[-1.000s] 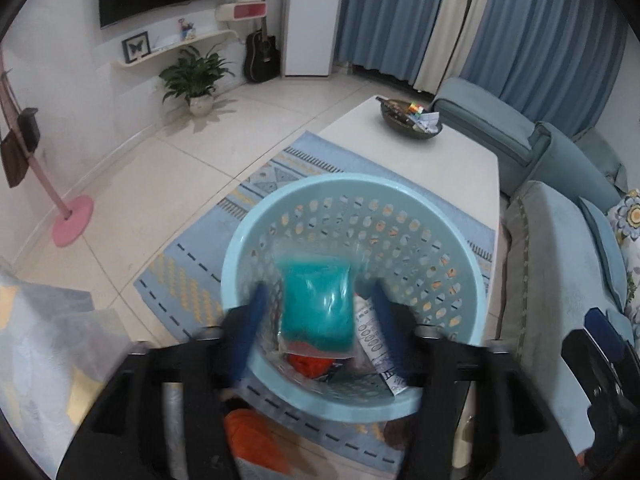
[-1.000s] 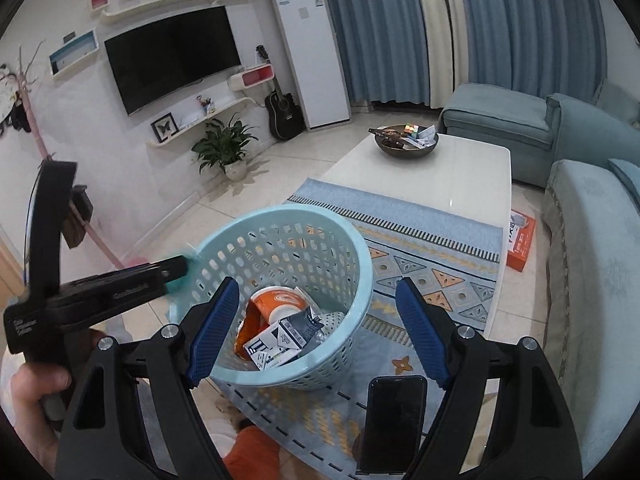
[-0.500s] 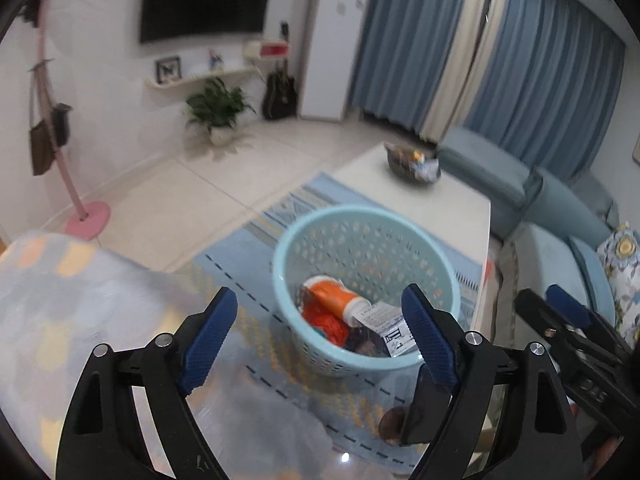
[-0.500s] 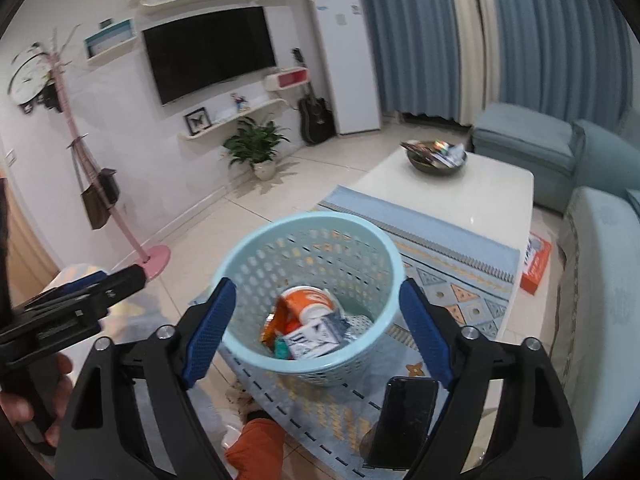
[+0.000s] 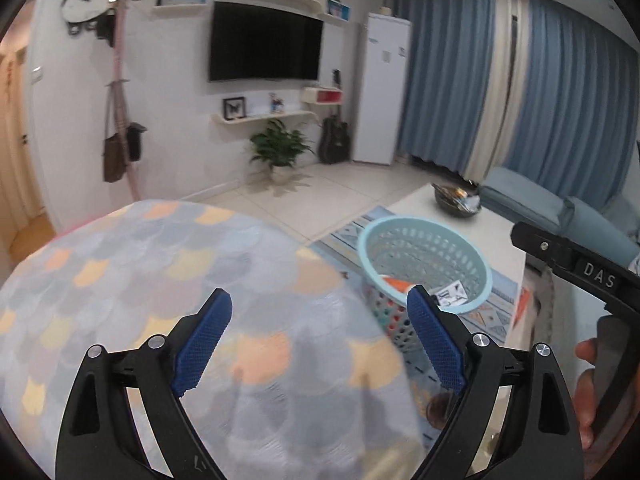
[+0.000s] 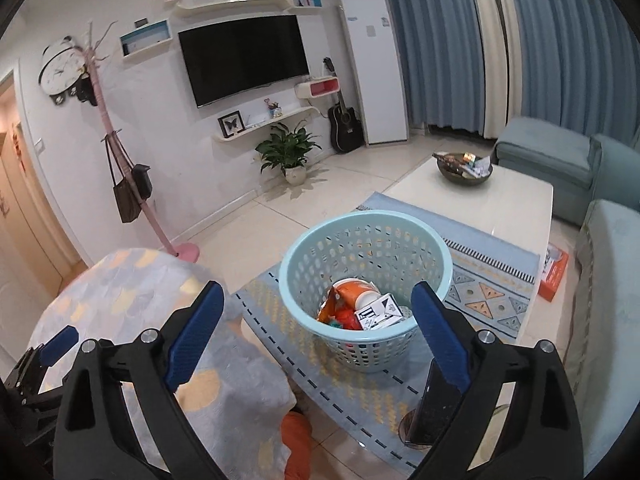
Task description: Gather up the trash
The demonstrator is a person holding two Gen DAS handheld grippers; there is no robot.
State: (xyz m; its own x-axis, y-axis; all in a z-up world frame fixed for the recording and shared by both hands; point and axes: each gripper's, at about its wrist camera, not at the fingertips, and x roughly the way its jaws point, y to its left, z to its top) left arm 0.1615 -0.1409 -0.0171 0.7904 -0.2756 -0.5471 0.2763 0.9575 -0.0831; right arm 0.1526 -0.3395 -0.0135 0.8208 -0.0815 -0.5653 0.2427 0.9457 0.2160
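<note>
Both the left tongs (image 5: 320,334) and right tongs (image 6: 316,326) are spreading apart, nothing between them. The basket (image 6: 416,236), frame centre, holds trash (image 6: 362,306).

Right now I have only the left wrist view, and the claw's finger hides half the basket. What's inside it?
Observer: The right wrist view looks into the blue basket: an orange-and-white cup lies beside a white box with black print.
Reviewer: Is the right claw carrying anything?
Observer: No. The right claw is opening, and there is nothing between its fingers.
Reviewer: What is the orange sliver by the table?
Observer: An orange box lying on the floor between the white table and the sofa.
</note>
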